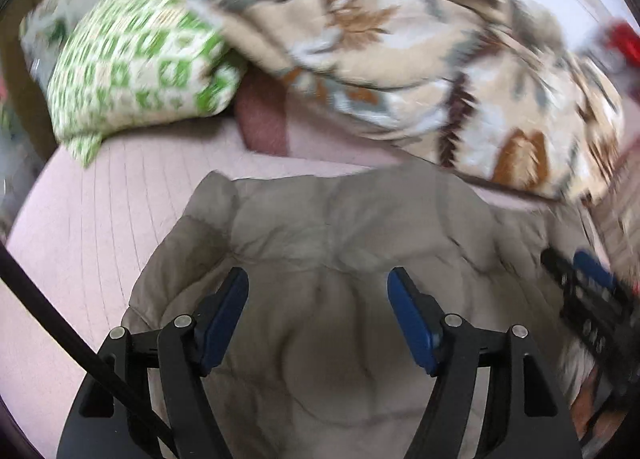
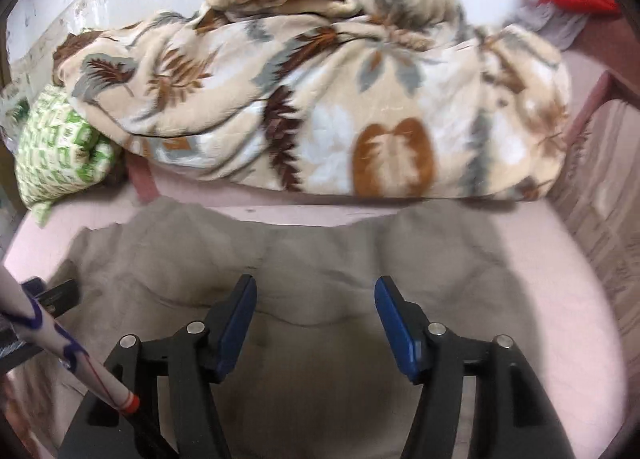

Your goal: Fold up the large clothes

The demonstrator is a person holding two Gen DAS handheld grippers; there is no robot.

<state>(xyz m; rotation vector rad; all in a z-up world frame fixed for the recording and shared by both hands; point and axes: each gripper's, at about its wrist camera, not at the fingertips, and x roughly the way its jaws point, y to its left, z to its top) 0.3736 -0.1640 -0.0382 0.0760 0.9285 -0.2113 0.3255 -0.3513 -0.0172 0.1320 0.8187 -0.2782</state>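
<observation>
Pink bedding [image 2: 560, 279] covers the bed, with a leaf-print blanket [image 2: 320, 99] heaped along the wall and a green pillow [image 1: 136, 71] at its end. Nearer, the grey padded coat [image 1: 320, 259] lies spread on the sheet, close to the blanket.

The likely trouble is the coat's bulk: thick slippery padding could slide out of a shallow pinch or spring back after a fold, and a wide sweep could drag the blanket along.

Both claws are released. The left claw [image 1: 318, 319] hangs over the middle of the coat, jaws wide, gripping nothing. The right claw [image 2: 316, 323] is equally spread above the coat, empty; contact is unclear.
</observation>
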